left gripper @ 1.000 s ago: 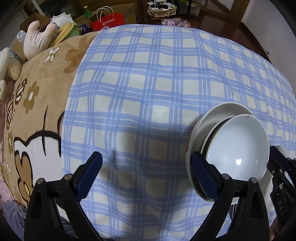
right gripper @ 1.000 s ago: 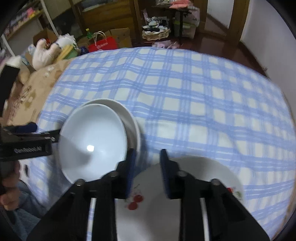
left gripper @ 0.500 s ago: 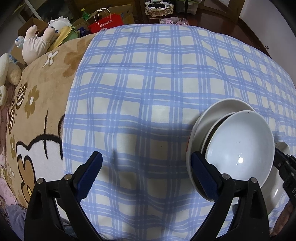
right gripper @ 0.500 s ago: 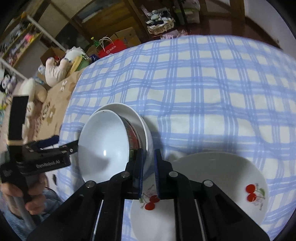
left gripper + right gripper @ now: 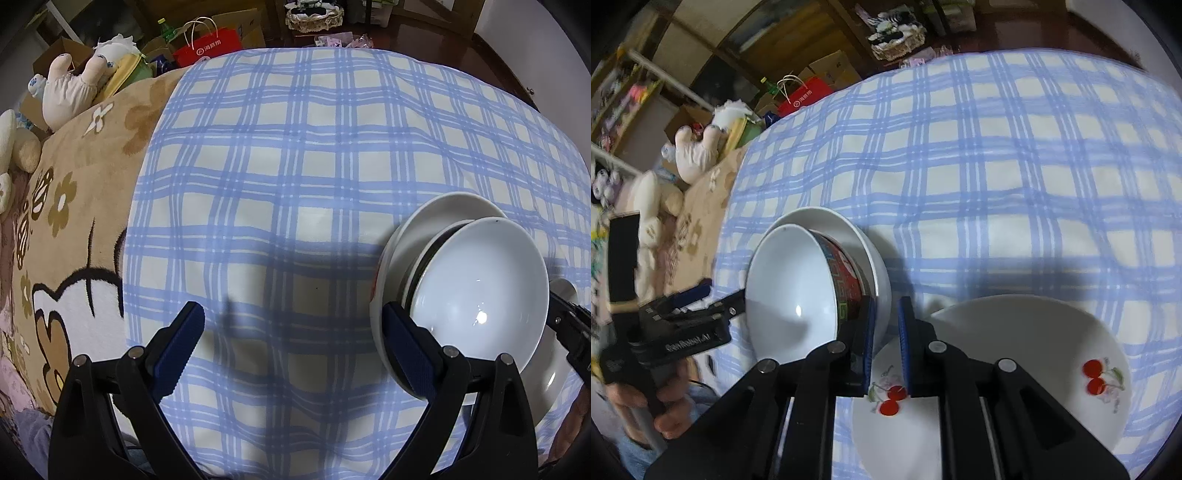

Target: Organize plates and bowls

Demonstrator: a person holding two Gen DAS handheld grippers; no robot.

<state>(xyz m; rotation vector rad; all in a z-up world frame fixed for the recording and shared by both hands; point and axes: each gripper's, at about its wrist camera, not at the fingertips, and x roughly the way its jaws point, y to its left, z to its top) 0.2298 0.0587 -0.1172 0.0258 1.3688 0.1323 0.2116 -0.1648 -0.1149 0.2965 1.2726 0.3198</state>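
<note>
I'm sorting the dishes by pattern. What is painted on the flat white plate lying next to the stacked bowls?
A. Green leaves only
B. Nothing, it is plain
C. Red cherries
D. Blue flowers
C: in the right wrist view the plate shows red cherry pairs with stems near two parts of its rim.

Cherry plate [image 5: 1015,369] partly covered by the right gripper [image 5: 886,339] and cut off at the lower edge, outer bowl [image 5: 875,266] largely hidden behind the inner bowl [image 5: 790,288], left-side shelves [image 5: 617,96] blurred, red bag [image 5: 212,44] lettering too small to be read
</note>
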